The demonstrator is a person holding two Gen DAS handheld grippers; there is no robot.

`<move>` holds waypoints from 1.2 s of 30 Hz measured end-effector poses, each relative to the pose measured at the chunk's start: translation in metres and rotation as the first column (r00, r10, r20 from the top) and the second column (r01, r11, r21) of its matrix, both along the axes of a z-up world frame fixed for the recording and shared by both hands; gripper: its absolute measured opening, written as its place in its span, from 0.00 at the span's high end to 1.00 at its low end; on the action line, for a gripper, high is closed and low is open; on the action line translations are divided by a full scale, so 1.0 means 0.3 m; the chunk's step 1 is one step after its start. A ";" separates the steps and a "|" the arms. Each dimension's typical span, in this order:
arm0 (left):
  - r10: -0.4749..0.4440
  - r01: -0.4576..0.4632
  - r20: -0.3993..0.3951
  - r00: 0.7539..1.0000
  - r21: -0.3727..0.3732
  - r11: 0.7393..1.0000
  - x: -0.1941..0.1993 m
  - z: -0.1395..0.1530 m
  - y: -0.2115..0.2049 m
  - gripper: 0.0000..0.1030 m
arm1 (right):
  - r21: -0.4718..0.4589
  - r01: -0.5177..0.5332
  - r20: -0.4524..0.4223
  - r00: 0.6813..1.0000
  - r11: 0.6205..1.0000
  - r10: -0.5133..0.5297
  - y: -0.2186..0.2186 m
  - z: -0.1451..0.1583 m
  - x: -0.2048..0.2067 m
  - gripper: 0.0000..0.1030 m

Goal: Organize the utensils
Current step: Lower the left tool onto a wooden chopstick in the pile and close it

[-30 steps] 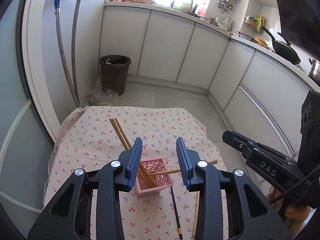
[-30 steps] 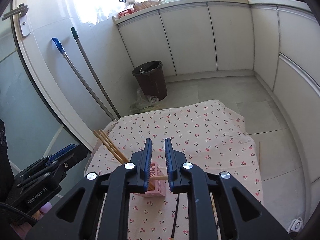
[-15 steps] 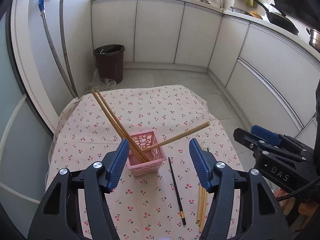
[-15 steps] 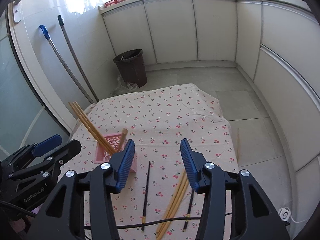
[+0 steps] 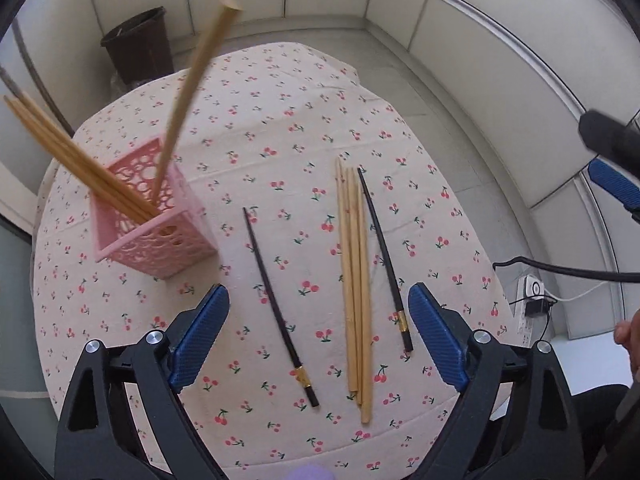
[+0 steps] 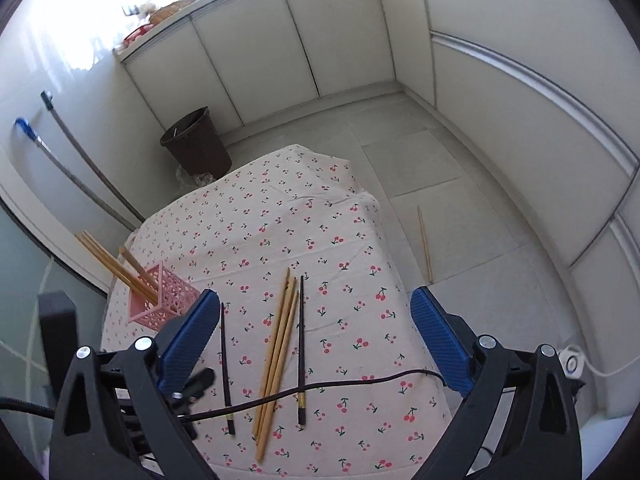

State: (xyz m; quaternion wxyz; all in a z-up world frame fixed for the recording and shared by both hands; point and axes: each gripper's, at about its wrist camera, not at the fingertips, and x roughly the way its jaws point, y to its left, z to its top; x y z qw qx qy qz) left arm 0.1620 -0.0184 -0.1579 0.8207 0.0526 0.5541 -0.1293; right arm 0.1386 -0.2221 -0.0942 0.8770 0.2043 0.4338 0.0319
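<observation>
A pink lattice holder (image 5: 152, 236) stands at the table's left with several wooden chopsticks (image 5: 80, 164) leaning in it; it also shows in the right wrist view (image 6: 160, 298). On the cherry-print cloth lie a bundle of wooden chopsticks (image 5: 354, 276) (image 6: 278, 352) and two black chopsticks, one to its left (image 5: 276, 304) (image 6: 225, 364) and one to its right (image 5: 384, 256) (image 6: 301, 352). My left gripper (image 5: 318, 340) is open and empty above the loose chopsticks. My right gripper (image 6: 316, 344) is open and empty above them too.
A black cable (image 6: 320, 388) hangs across the loose chopsticks in the right wrist view. One wooden chopstick (image 6: 424, 240) lies on the floor right of the table. A brown bin (image 6: 198, 148) and white cabinets (image 6: 280, 40) stand beyond the table.
Both grippers have opened wide and drawn back and up from the pink holder. A wooden chopstick now stands in the holder. The view has swung onto the loose chopsticks.
</observation>
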 end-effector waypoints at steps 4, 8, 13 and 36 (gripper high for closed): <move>-0.027 0.028 -0.009 1.000 0.058 0.998 0.047 -0.053 -0.096 0.14 | 0.094 0.023 -0.063 0.998 0.995 -0.017 -0.059 -0.042 0.018 0.08; -0.064 0.065 -0.009 0.998 0.128 0.990 0.130 -0.092 -0.186 0.14 | 0.131 0.011 -0.104 0.995 0.991 0.002 -0.070 -0.079 0.036 0.08; -0.075 0.073 0.008 0.997 0.190 0.979 0.256 -0.116 -0.243 0.32 | 0.160 0.000 -0.114 0.993 0.987 0.019 -0.081 -0.092 0.051 0.08; 0.022 -0.002 -0.184 0.983 0.111 0.994 0.438 -0.283 -0.185 0.77 | 0.255 0.035 -0.211 0.977 0.966 0.020 -0.124 -0.177 0.091 0.08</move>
